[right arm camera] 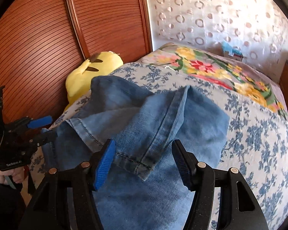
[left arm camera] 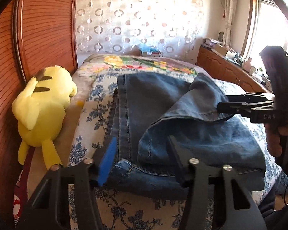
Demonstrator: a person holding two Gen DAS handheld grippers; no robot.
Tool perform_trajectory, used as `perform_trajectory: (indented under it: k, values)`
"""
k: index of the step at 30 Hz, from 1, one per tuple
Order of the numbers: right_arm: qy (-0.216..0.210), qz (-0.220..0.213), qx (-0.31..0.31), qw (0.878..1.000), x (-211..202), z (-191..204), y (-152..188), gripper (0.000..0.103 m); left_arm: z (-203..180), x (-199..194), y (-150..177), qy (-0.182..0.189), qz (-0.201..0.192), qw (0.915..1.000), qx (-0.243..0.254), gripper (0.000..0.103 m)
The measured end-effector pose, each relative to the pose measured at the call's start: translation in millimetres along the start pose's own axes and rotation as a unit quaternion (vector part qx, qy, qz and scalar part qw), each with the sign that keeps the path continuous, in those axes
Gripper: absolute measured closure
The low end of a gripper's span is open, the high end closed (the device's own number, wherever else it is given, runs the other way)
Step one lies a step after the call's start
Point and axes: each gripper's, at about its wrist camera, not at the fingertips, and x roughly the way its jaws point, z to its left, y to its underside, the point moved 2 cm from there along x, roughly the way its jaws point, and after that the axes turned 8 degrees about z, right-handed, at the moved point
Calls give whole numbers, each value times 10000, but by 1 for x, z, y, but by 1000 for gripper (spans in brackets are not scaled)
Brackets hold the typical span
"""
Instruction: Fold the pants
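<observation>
Your right tongs (right arm camera: 143, 164) stand spread astride a hem of the jeans (left arm camera: 163, 115), pads clear. Left tongs (left arm camera: 142, 161) spread too, at the waistband. Jeans lie on the bed (right arm camera: 259, 134), long axis near-to-far, legs folded back.

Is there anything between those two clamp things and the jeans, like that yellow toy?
Nothing visible. The jeans lie on the bedspread with denim already between the open jaws of the left gripper and the right gripper. The yellow plush toy lies off to the side by the wardrobe.
</observation>
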Motion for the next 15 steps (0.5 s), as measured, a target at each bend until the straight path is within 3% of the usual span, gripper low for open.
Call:
perform_trajectory:
  k: [2,8,10,12,15]
  values:
    - [-52,38,67,10000,5,1,-1,46,1,6,4,6,98,10000,5,54]
    - [-67,251,208,9994,19,-6,-8,50,-1,9,9,24,108,9999,42,64]
    - [-98,261,212,9994,18,-6,-8,59,-3,8,8,29,71,9999,96,66]
    - [-130,270,148,9994,15,-6,-4,82,-4,7,7,51,41,9999,139,75]
    - [-177,187,-20,9997,13,-5,-4,95,-6,2,7,99,-63,9998,190,75]
